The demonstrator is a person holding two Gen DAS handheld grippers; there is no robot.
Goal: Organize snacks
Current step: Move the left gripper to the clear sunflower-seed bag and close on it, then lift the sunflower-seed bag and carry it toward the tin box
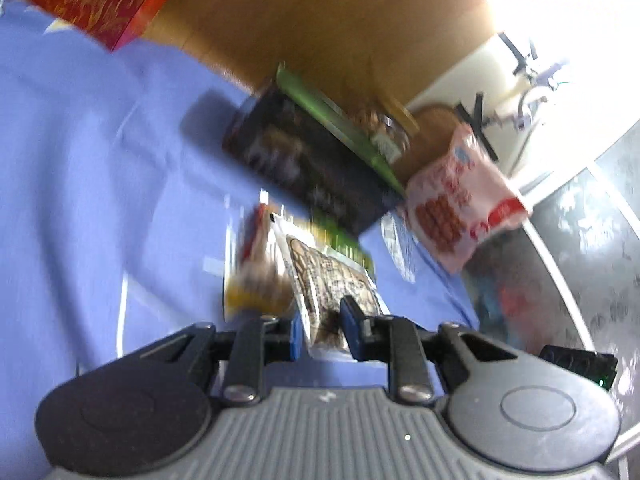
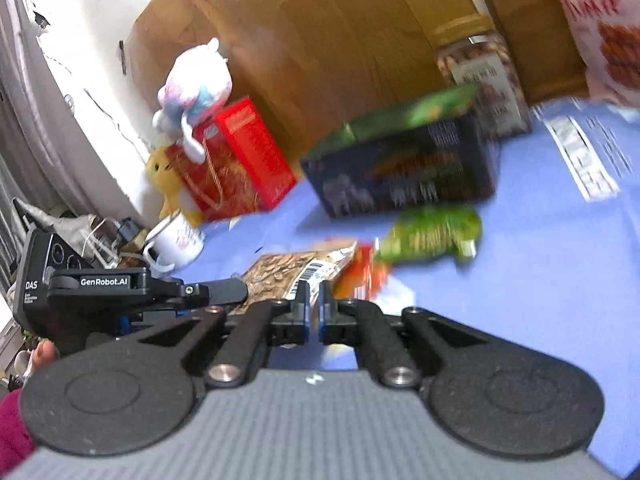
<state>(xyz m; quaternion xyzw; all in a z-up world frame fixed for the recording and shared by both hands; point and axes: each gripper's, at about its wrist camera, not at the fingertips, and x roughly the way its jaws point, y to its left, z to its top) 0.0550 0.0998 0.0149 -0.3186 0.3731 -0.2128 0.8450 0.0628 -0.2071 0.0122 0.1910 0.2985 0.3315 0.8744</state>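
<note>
My left gripper [image 1: 322,322] is shut on a brown patterned snack packet [image 1: 332,280], which stands up between the blue pads above the blue cloth [image 1: 80,200]. It also shows in the right wrist view [image 2: 288,270], next to the left gripper's body [image 2: 132,284]. My right gripper [image 2: 315,308] is shut on the edge of an orange-red packet [image 2: 362,276]. A green packet [image 2: 432,234] lies just beyond it. A dark box with a green box on top [image 2: 404,172] stands behind. A white and red snack bag [image 1: 460,200] sits at the right.
A red gift box [image 2: 236,160] with a plush toy [image 2: 196,84] on it stands at the left by a white mug [image 2: 176,240]. A jar of nuts [image 2: 480,80] stands against the wooden panel [image 2: 320,40]. The blue cloth's right edge drops to a grey floor [image 1: 580,260].
</note>
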